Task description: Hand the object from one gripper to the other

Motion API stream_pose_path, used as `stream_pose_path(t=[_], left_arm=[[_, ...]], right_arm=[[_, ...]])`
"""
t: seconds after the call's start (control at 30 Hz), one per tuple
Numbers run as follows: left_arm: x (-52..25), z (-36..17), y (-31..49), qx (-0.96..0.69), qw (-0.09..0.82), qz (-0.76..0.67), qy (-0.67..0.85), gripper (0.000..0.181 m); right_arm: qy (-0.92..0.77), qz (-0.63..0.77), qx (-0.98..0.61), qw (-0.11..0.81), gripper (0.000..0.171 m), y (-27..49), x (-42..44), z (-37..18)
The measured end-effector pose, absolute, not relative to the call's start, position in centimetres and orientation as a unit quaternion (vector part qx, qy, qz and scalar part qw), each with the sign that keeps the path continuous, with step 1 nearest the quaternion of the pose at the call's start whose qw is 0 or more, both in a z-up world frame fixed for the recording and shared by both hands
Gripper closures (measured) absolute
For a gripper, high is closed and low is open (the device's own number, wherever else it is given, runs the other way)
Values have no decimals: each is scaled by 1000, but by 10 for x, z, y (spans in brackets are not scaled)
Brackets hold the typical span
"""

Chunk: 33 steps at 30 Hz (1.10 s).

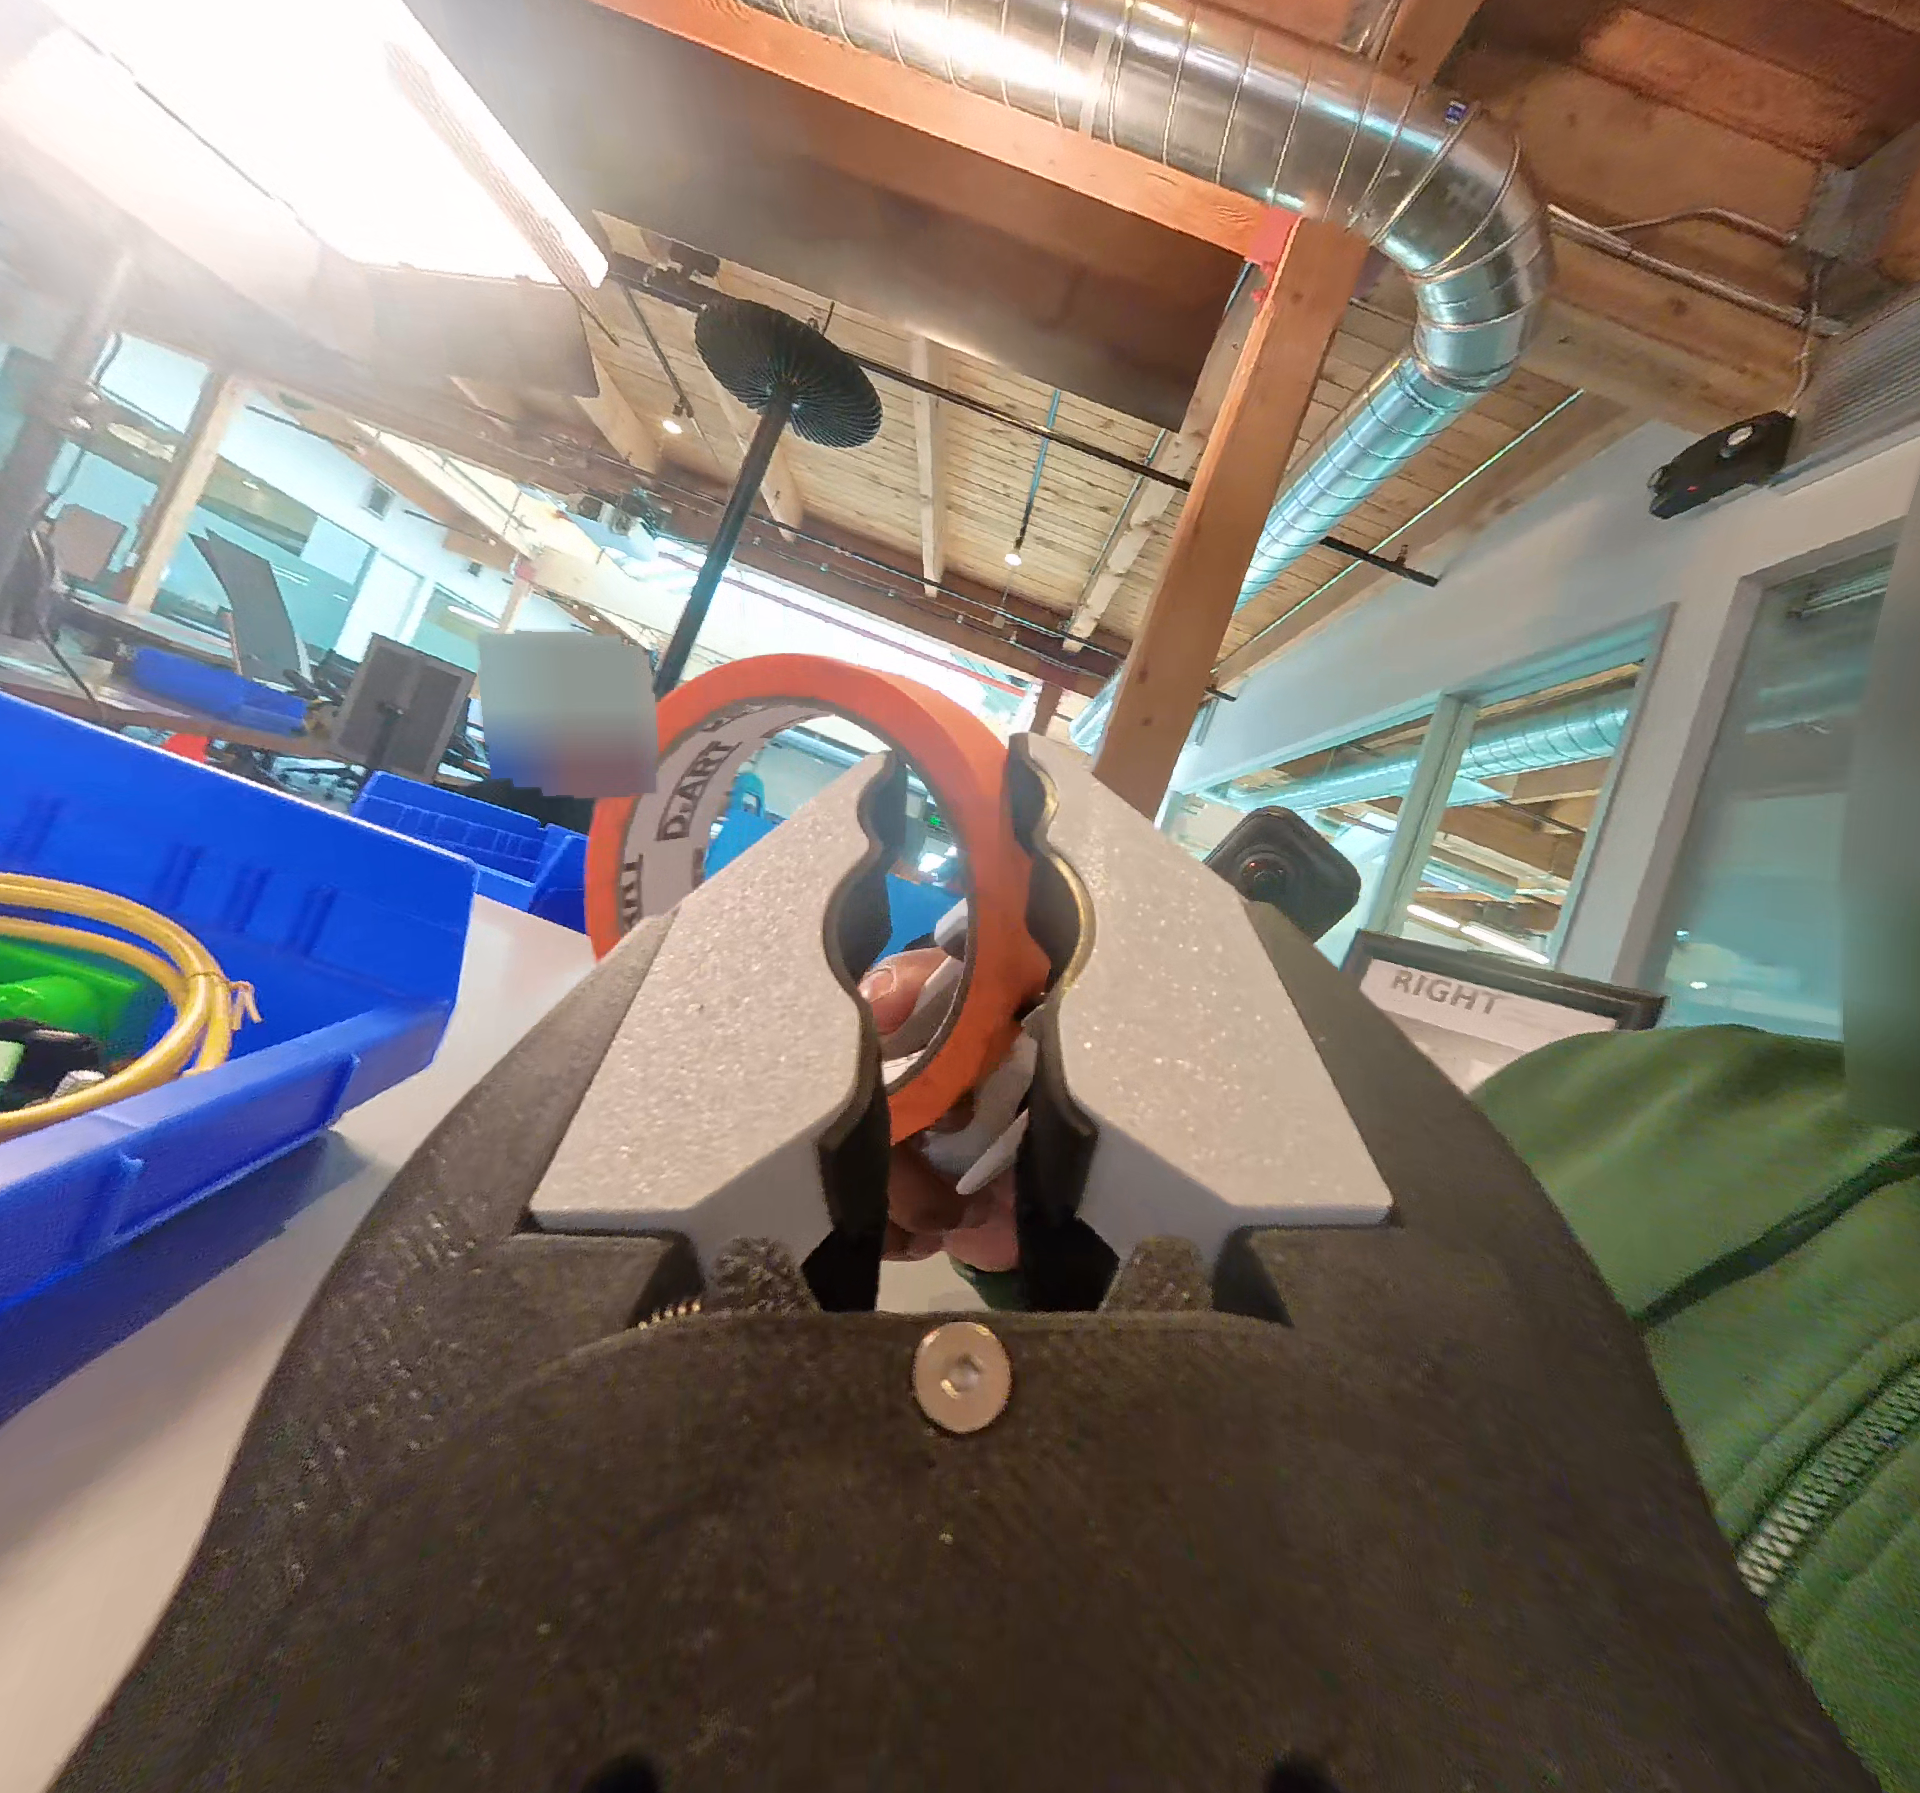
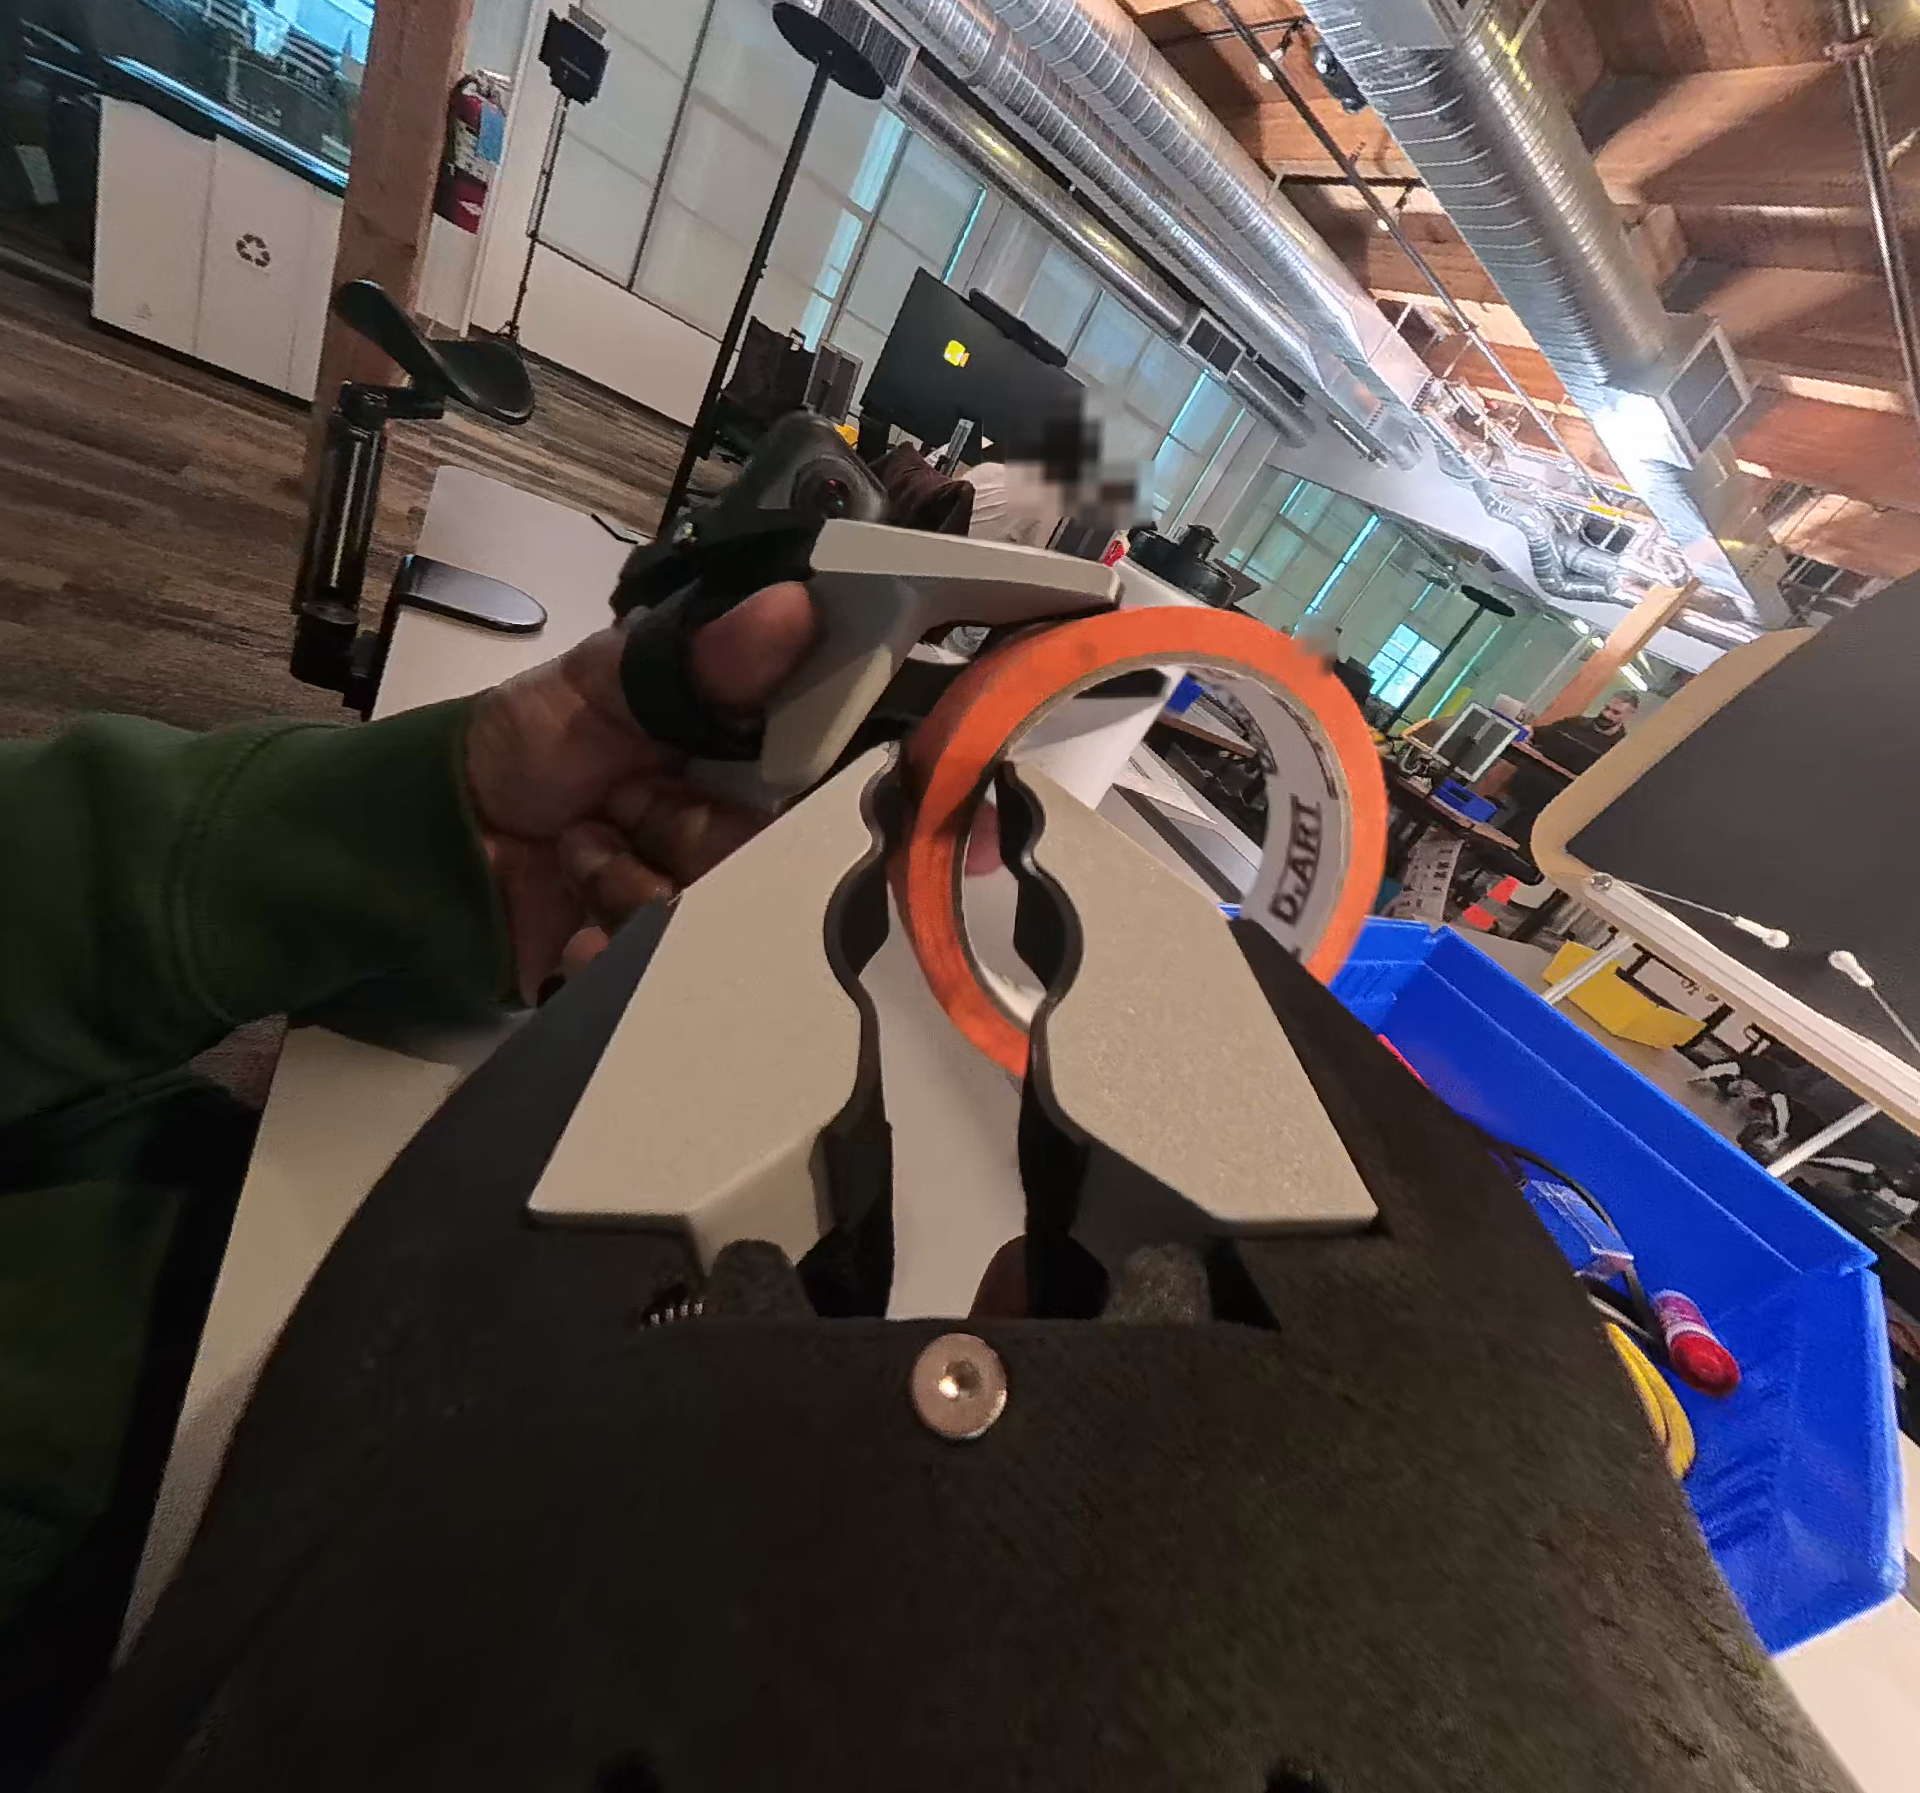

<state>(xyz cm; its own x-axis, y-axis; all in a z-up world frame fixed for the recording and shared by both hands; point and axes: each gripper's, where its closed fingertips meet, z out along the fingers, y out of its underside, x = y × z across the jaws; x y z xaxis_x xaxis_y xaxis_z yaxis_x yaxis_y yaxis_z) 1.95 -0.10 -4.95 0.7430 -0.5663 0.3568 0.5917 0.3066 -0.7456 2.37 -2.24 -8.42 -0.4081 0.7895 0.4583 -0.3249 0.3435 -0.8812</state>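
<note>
Table [image 1: 156, 1535]: pale top, under everything, bare of the task's thing.

Blue bin [image 1: 260, 912]: on the table, far left in the left wrist view and right in the right wrist view; yellow cable coiled inside. Well apart from the exchange.

Hand [image 2: 582, 787]: green sleeve, wrapped round the left tool's handle, left of the roll in the right wrist view.

Left gripper [image 1: 951, 767]: reaching in from the left in the right wrist view. Pinched on the roll's top arc, one finger lying on the orange outside, the other inside the hole against the core.

Right gripper [image 2: 951, 777]: astride the roll's near-left arc, left finger outside, right finger inside the hole. Narrow slit showing beside the wall; whether pressed home, cannot tell.

Tape roll [image 2: 1143, 808]: orange, pale core, held in the air above the table, up on edge, hole axis running near to far and slanting right. Straight ahead of both claws, at both sets of fingertips.

Deciding relation: two grips on separate arcs of one ring, neither nearer. Judged ready for the right to squeeze, then the left to spread and draw back leftward without fouling.
</note>
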Motion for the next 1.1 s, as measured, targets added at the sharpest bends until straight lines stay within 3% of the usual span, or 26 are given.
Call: stream_pose_path(t=[0.1, 0.23, 0.37, 0.47, 0.5, 0.63, 0.7, 0.83, 1.1], left_arm=[[14, -48, 3, -484, 824, -294, -15, 166], [24, -48, 11, -525, 830, -186, 29, 166], [54, -58, 26, -566, 810, -98, 117, 166], [73, -67, 35, -584, 791, -63, 170, 166], [76, -69, 37, -589, 786, -59, 177, 166], [73, -72, 41, -597, 783, -79, 157, 162], [67, -64, 37, -580, 795, -133, 120, 138], [44, -50, 26, -536, 800, -266, 34, 130], [30, -54, 13, -496, 773, -395, -16, 132]], right_arm=[[-619, 585, -215, 479, 141, -13, 25, -78], [-561, 711, -270, 328, 124, 2, 36, -66], [-482, 804, -280, 209, 124, 21, 52, -49], [-450, 820, -302, 184, 134, 36, 51, -49], [-447, 819, -305, 191, 143, 39, 50, -50], [-466, 785, -297, 279, 150, 40, 49, -50], [-484, 729, -299, 380, 155, 44, 43, -51], [-529, 582, -234, 572, 156, 33, 40, -52], [-598, 503, -141, 608, 156, -12, 33, -70]])
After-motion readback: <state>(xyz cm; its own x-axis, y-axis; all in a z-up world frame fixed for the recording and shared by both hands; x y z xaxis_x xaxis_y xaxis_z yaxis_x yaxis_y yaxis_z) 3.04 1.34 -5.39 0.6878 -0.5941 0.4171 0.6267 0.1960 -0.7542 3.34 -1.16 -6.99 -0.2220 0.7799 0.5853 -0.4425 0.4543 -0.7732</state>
